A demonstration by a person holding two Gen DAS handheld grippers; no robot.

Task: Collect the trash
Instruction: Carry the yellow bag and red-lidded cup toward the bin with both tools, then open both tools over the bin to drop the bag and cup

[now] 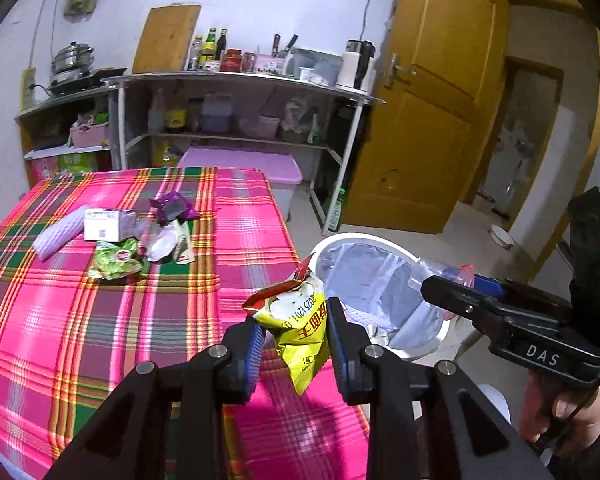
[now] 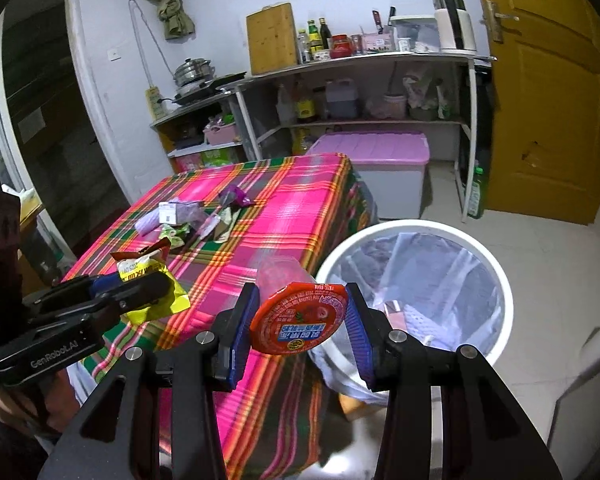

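Carrying two pieces of trash toward the white round bin lined with a clear plastic bag point(image 2: 496, 280), standing on the floor just right of the tabletop draped in pink, green and orange plaid cloth point(image 1: 100, 320). Left gripper point(image 1: 296, 336) clamped on a crumpled yellow and red snack wrapper point(image 1: 300, 320), held above the near right edge of the tabletop, short of the bin rim. Right gripper point(image 2: 300, 320) closed on a clear plastic cup with an orange-red foil lid point(image 2: 298, 316), lid facing the camera, hanging at the bin's near left rim and not yet clearly over the opening. More trash left far on the tabletop: a white carton point(image 1: 108, 224), a green wrapper point(image 1: 116, 258), a purple wrapper point(image 1: 172, 206), clear plastic bits. Step in hand, by the look of it: the drop-off. Next move probably calling for both loads brought fully over the bin mouth, then jaws spread to release, light wrapper likely to drift if let go too near the rim.
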